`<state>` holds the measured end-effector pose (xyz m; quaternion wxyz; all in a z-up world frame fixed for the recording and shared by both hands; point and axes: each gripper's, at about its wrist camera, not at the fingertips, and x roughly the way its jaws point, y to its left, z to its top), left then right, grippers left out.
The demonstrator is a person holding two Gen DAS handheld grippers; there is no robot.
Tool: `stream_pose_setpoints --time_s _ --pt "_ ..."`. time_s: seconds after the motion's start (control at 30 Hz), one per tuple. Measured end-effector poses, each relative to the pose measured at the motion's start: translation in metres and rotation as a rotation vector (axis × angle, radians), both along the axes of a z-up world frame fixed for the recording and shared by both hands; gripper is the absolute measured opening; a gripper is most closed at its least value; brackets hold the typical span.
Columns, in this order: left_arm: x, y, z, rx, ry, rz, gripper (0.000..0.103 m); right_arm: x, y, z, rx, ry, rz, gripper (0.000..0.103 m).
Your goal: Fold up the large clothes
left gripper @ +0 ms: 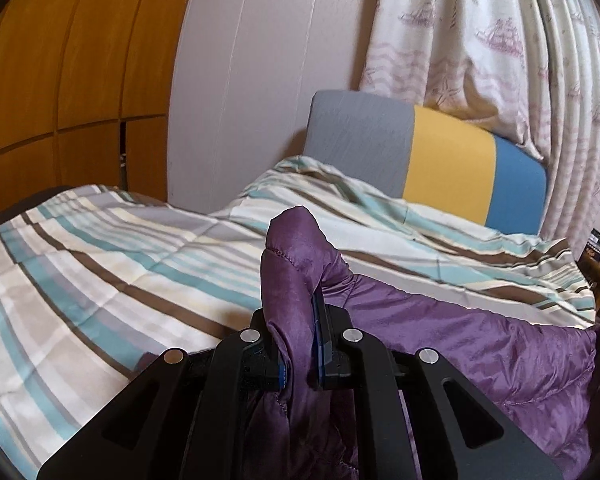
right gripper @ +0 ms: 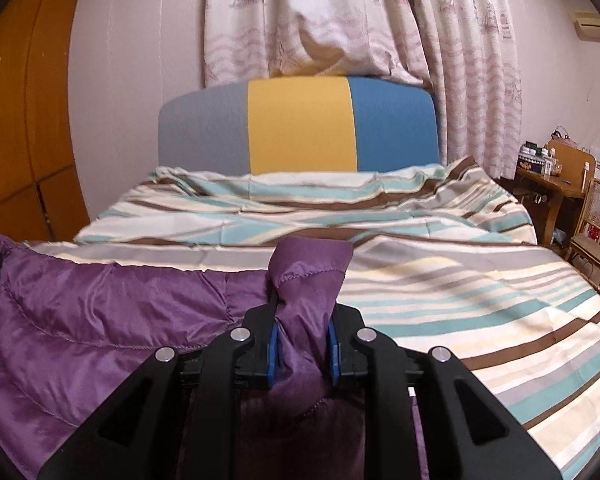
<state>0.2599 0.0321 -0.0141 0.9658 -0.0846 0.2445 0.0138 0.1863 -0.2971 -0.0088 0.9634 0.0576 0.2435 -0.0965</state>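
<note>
While both grippers are clamped, the fold itself looks barely started. Left gripper [left gripper: 300, 354]: jaws closed tight on a bunched edge of the purple quilted jacket [left gripper: 480, 352], with a stitched fold sticking up past the blue pads [left gripper: 319, 344]. Right gripper [right gripper: 302, 356]: jaws pinched on another bunch of the same jacket [right gripper: 100, 320], fabric filling the gap between its pads.

Jacket position: from the left tool it trails off to the tool's right and under it; from the right tool it spreads to the tool's left and under it. So it's stretched between the two tools, low over the striped duvet [right gripper: 460, 300] that lies ahead of both.

Progress, my read: two edge points grabbed, garment held spread. No neat folded layers visible; what shows is rumpled with no clean crease. Sleeves and hem aren't identifiable here, so can't say which edge is held. Left to do: lay it flat or bring the held edge over, then the remaining folds. Headboard [right gripper: 300, 128] is well ahead, so there's clear duvet to work on.
</note>
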Motion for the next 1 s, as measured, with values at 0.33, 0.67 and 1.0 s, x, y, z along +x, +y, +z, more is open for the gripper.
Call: stream_pose_setpoints --time_s 0.33,0.67,1.0 --pt "0.017 0.008 -0.033 -0.064 0.139 0.029 0.01 0.027 -0.01 -0.03 0.043 0.114 -0.01 0.024" --pt "0.039 0.0 -0.055 -0.03 0.296 0.027 0.01 0.052 -0.009 -0.058 0.049 0.281 -0.027 0.033" --pt "0.045 -0.007 -0.061 0.019 0.347 0.032 0.01 0.066 -0.005 -0.074 0.035 0.363 -0.023 0.038"
